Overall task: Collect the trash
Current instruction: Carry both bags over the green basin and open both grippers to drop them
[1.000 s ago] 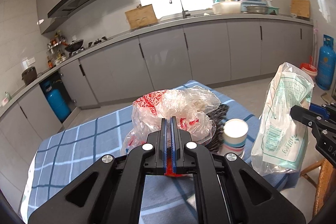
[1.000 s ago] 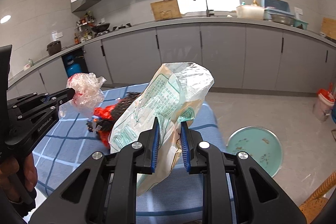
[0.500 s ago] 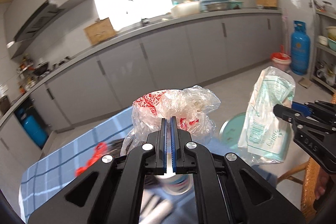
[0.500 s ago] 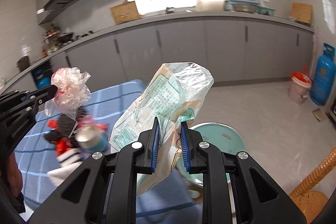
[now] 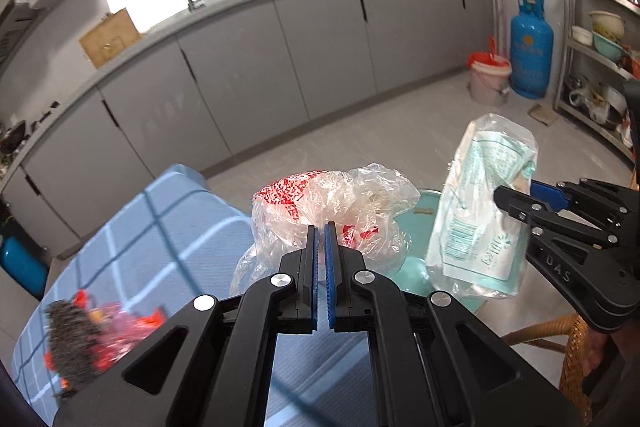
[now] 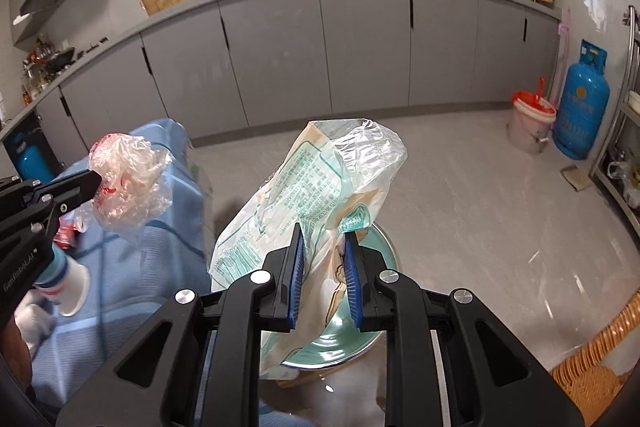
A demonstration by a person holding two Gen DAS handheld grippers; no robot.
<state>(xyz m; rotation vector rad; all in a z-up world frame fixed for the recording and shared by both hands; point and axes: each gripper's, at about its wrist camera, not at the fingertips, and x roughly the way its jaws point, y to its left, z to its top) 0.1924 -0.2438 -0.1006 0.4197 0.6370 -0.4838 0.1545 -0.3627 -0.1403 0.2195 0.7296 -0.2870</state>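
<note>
My left gripper [image 5: 321, 235] is shut on a crumpled clear plastic bag with red print [image 5: 332, 207], held in the air past the table's right edge; it also shows in the right wrist view [image 6: 128, 179]. My right gripper [image 6: 322, 247] is shut on a clear wrapper with green print [image 6: 312, 187], held above a round green basin [image 6: 380, 255]. The wrapper also shows in the left wrist view [image 5: 480, 211], with the basin [image 5: 420, 275] below both bags.
A blue checked tablecloth [image 5: 140, 227] covers the table at left, with red and black trash [image 5: 80, 327] and a paper cup [image 6: 68, 283] on it. A wicker chair [image 5: 572, 347] is at the right. A pink bucket [image 6: 530, 123] and blue gas cylinder [image 6: 580, 107] stand by the grey cabinets.
Both grippers have swung right, off the table, with their bags still held. The green basin has come under them; the table and its trash have slid to the left.
</note>
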